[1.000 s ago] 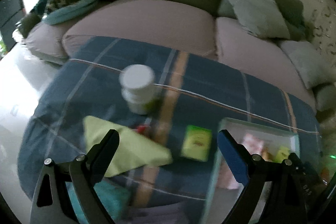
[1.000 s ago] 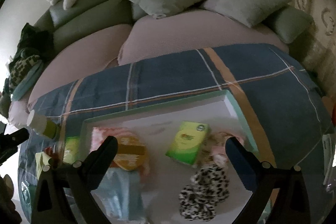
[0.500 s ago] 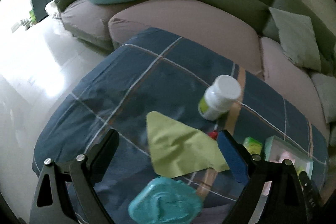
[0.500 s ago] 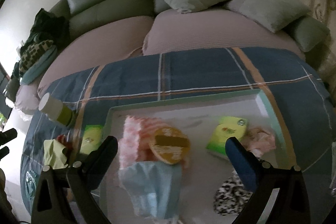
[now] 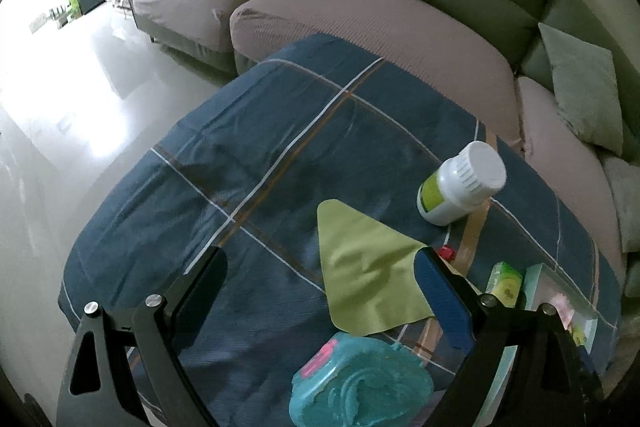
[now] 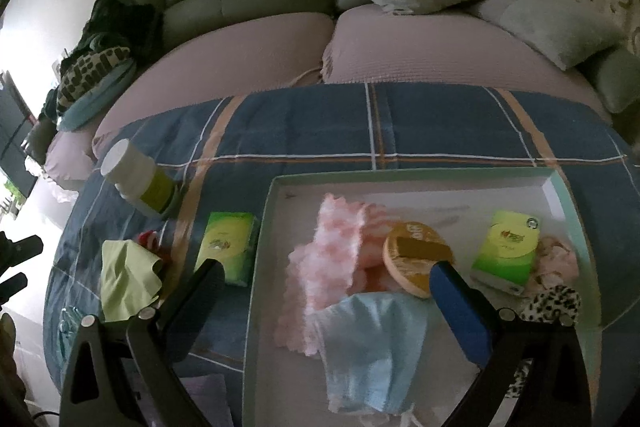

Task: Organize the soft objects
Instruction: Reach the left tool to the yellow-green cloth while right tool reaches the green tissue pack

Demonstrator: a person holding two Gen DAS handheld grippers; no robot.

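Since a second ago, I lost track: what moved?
Both grippers swung left, open and empty: the left gripper now faces the green cloth, the right gripper the tray edge. Bottle, cloth and tray contents stayed put.

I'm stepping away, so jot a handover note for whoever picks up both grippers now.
Left gripper: open, empty, over the yellow-green cloth on the plaid cover.
Right gripper: open, empty, at the shallow white tray.
Done: pink fluffy cloth, light blue cloth, leopard-print scrunchie and one green tissue pack lie in the tray.
Left: the yellow-green cloth and second green tissue pack lie outside it.
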